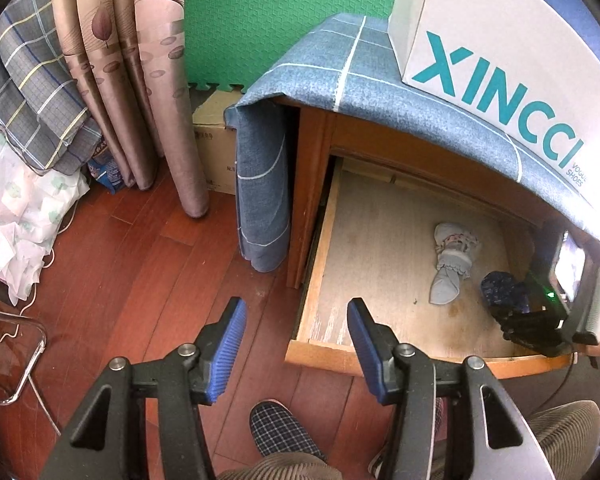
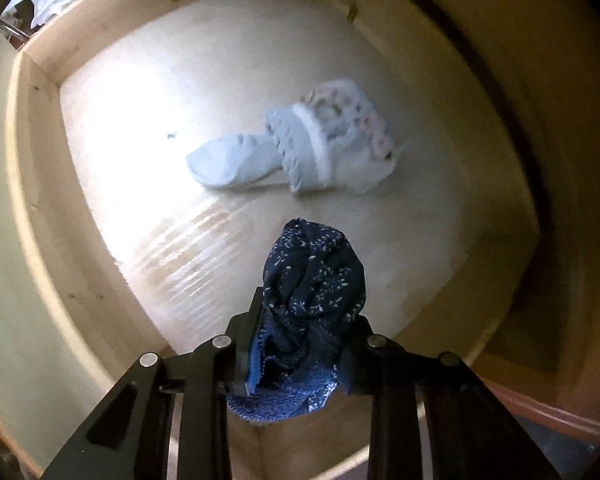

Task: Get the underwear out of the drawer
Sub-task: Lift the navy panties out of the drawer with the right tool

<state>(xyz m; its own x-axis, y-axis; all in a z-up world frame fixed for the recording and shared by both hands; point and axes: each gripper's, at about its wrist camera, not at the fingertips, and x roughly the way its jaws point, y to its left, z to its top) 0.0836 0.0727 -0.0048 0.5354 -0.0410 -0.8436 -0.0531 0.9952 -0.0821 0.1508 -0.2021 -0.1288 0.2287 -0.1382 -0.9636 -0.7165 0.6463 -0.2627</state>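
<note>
The wooden drawer (image 1: 320, 240) of a nightstand is pulled open. A pale blue bundle of underwear with a floral trim (image 1: 452, 264) lies on the drawer bottom; it also shows in the right wrist view (image 2: 300, 148). My right gripper (image 2: 300, 340) is shut on a dark navy speckled piece of underwear (image 2: 316, 280) and holds it just above the drawer bottom (image 2: 180, 120). In the left wrist view that gripper (image 1: 540, 320) and the navy underwear (image 1: 500, 288) are at the drawer's right side. My left gripper (image 1: 296, 336) is open and empty, over the floor by the drawer's front left corner.
A blue cloth (image 1: 380, 88) covers the nightstand top, with a white shoe box (image 1: 500, 48) on it. Curtains (image 1: 140, 80), a cardboard box (image 1: 216, 140) and bedding (image 1: 28, 120) stand to the left. A metal chair frame (image 1: 12, 360) is at lower left. My slippered foot (image 1: 284, 428) is on the wooden floor.
</note>
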